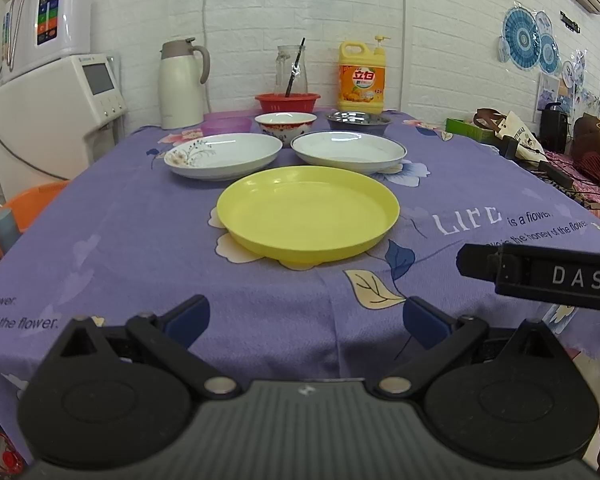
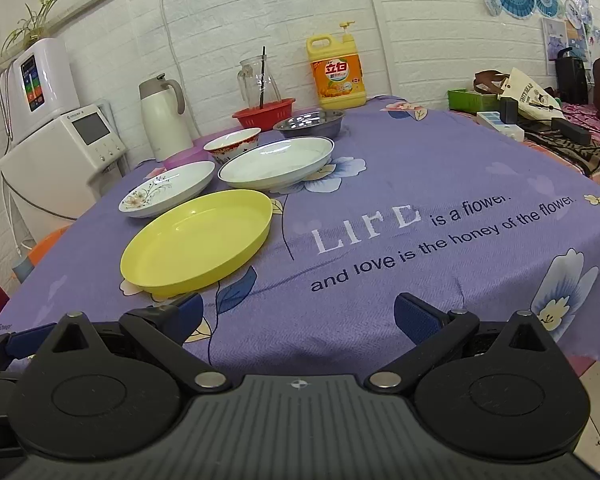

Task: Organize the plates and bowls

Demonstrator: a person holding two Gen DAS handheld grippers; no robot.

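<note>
A yellow plate (image 1: pixel 308 210) (image 2: pixel 198 240) lies near the front of the purple cloth. Behind it are a floral white plate (image 1: pixel 223 155) (image 2: pixel 168 188) on the left and a blue-rimmed white plate (image 1: pixel 349 150) (image 2: pixel 277 162) on the right. Further back stand a red-patterned bowl (image 1: pixel 286 123) (image 2: pixel 232 145), a steel bowl (image 1: pixel 358 121) (image 2: pixel 309 123) and a purple bowl (image 1: pixel 226 125). My left gripper (image 1: pixel 306 320) is open and empty at the front table edge, short of the yellow plate. My right gripper (image 2: pixel 298 316) is open and empty, right of the yellow plate.
A red basket (image 1: pixel 287 101), glass jug (image 1: pixel 291 68), thermos (image 1: pixel 180 84) and detergent bottle (image 1: pixel 362 78) line the back edge. White appliances (image 1: pixel 56 120) stand left of the table. Clutter and bags (image 2: pixel 532 100) lie to the right. The right gripper's body (image 1: pixel 540 276) shows in the left view.
</note>
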